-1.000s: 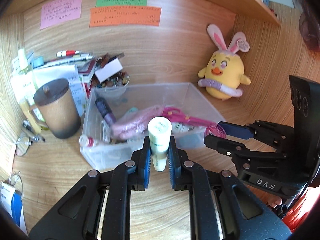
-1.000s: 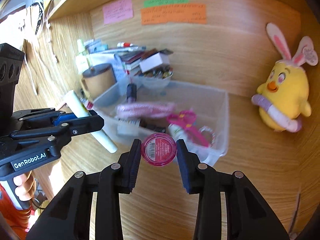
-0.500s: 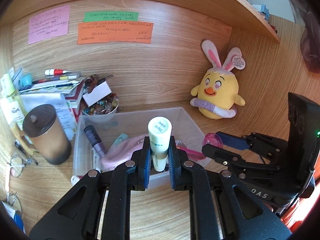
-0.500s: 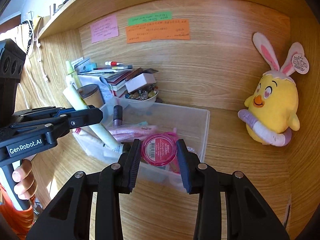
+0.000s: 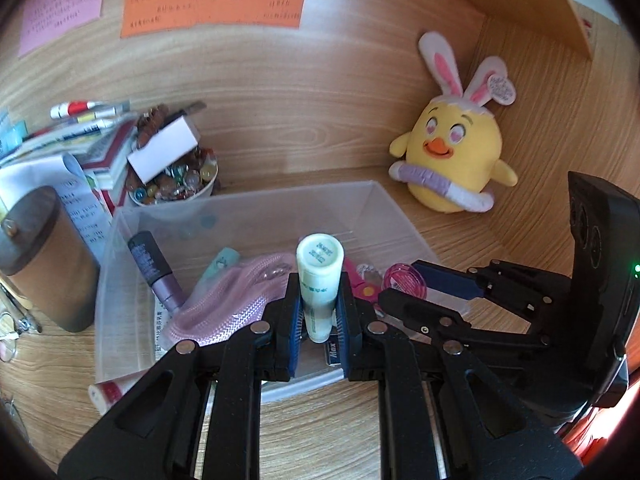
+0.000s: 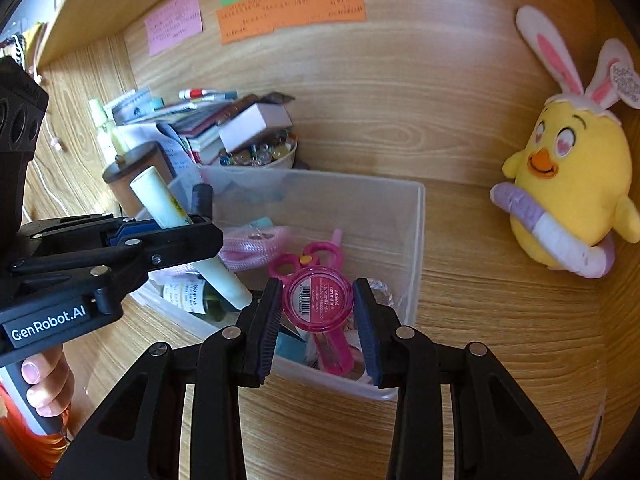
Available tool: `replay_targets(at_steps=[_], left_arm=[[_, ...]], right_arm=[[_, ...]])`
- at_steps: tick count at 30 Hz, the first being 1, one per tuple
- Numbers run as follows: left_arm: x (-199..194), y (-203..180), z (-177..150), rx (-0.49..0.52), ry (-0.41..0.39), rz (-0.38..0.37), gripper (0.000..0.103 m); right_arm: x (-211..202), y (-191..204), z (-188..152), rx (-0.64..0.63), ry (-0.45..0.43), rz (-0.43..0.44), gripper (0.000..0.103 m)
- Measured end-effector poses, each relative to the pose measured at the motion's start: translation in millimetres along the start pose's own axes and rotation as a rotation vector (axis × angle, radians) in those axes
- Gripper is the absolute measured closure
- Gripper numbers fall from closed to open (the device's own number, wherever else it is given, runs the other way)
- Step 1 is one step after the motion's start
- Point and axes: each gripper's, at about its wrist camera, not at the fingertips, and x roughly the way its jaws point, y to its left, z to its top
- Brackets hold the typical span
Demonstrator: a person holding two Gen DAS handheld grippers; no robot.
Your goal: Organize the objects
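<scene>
A: From the left wrist view, what does the left gripper (image 5: 319, 322) have?
B: Its fingers pinch a pale green tube (image 5: 319, 280), cap end up, above the near wall of the clear plastic bin (image 5: 256, 208). Inside the bin lie a purple bottle (image 5: 154, 276), a pink mesh pouch (image 5: 228, 304) and pink scissors (image 5: 360, 284).
A: And around the bin?
B: A brown lidded canister (image 5: 44, 256) stands just left of it, a bowl of beads (image 5: 176, 184) behind its left corner, a yellow chick plush (image 5: 452, 160) to its right. The right gripper (image 5: 404, 286) comes in over the bin's right side, carrying a round pink jar (image 5: 403, 280).
A: Now the right wrist view.
B: The right gripper (image 6: 318, 312) has its fingers closed on the pink jar (image 6: 318, 304), label facing the camera, over the bin's (image 6: 416, 240) near right part, above the scissors (image 6: 316, 256). The left gripper (image 6: 196, 236) holds the tube (image 6: 192, 240) slanted over the bin's left side. A hand (image 6: 44, 388) grips its handle.
</scene>
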Motion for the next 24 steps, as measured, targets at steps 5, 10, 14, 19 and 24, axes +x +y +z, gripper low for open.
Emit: replay_targets(at_steps=[5, 10, 14, 19, 24], left_arm=[[3.8, 7.6, -0.4, -0.024, 0.010, 0.003, 0.087], [-4.9, 9.9, 0.3, -0.030, -0.011, 0.010, 0.074], [-18.6, 9.6, 0.5, -0.029, -0.053, 0.039, 0.049], [-39.0, 7.9, -1.9, -0.018, -0.106, 0.068, 0.038], [-51.3, 5.8, -12.2, 0.004, -0.137, 0.121, 0.024]], right_arm=[[9.8, 5.9, -0.1, -0.027, 0.012, -0.019, 0.070], [8.8, 11.2, 1.0, -0.050, 0.009, -0.027, 0.066], [-0.8, 13.9, 1.8, -0.056, -0.014, -0.029, 0.050], [-16.6, 17.6, 1.2, -0.067, -0.047, -0.037, 0.042], [-36.5, 17.8, -4.1, -0.056, -0.085, -0.027, 0.030]])
